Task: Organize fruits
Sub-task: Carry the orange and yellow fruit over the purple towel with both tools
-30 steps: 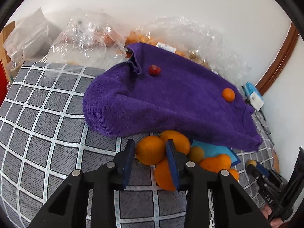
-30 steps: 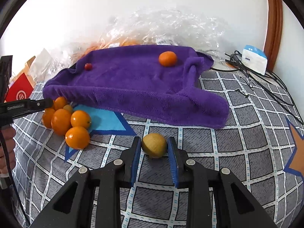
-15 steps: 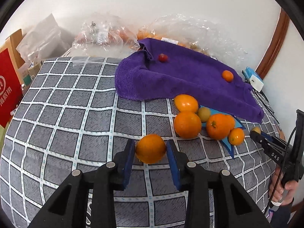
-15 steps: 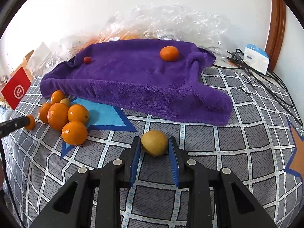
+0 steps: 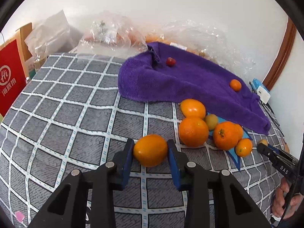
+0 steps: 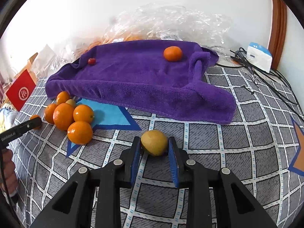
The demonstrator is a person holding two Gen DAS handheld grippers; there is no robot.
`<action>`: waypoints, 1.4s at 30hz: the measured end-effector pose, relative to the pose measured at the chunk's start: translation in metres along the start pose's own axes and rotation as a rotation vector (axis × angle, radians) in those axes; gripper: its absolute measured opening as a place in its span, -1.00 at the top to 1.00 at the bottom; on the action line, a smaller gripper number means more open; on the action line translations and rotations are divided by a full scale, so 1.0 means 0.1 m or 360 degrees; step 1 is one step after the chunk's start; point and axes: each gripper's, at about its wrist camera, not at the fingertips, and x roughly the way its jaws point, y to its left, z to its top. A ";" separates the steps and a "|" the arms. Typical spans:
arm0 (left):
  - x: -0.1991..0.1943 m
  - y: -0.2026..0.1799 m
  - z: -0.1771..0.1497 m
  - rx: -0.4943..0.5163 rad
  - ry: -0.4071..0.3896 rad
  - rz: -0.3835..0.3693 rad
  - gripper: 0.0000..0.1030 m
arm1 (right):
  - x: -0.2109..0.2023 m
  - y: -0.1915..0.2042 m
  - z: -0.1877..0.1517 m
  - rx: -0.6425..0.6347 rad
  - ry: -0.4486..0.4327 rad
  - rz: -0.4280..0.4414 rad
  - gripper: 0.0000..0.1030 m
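Left gripper [image 5: 150,153] clamping one orange [image 5: 150,150], right gripper [image 6: 154,148] clamping one yellow fruit [image 6: 154,142]

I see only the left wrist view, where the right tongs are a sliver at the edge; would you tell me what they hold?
Observer: The right tongs are shut on a yellow-green fruit, clamped between both pads.
Operator: Thank you. Is anything lying on the cover to the right of the purple towel?
Observer: Yes, black cables trail across it, starting beside a white-and-blue box.
Operator: Anything else on that side?
Observer: Part of an orange star printed on the cover.
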 end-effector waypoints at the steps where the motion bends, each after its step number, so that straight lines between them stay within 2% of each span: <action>1: -0.01 0.02 0.00 -0.0010 -0.0001 -0.0033 0.36 | 0.00 0.00 0.00 0.0006 -0.0003 0.0001 0.44; 6: -0.03 0.15 -0.01 -0.0117 -0.0018 -0.0118 0.36 | -0.01 0.00 0.00 0.0005 -0.0006 -0.0001 0.44; 11: -0.05 0.19 -0.03 -0.0154 -0.0043 -0.0109 0.36 | -0.01 -0.03 0.00 0.0037 0.0000 0.0004 0.44; 16: -0.12 0.15 -0.04 -0.0125 -0.0093 -0.0061 0.36 | -0.02 -0.02 0.00 0.0039 -0.0018 -0.0015 0.44; 23: -0.21 0.13 -0.04 -0.0093 -0.0173 -0.0064 0.36 | -0.11 -0.04 -0.02 0.0056 -0.0093 0.0027 0.45; 32: -0.37 0.07 -0.05 -0.0057 -0.0312 -0.0067 0.36 | -0.14 -0.05 -0.01 0.0055 -0.0117 0.0022 0.45; 42: -0.43 0.16 -0.01 -0.0122 -0.0351 -0.0103 0.36 | -0.28 -0.02 0.01 0.0056 -0.0182 0.0033 0.44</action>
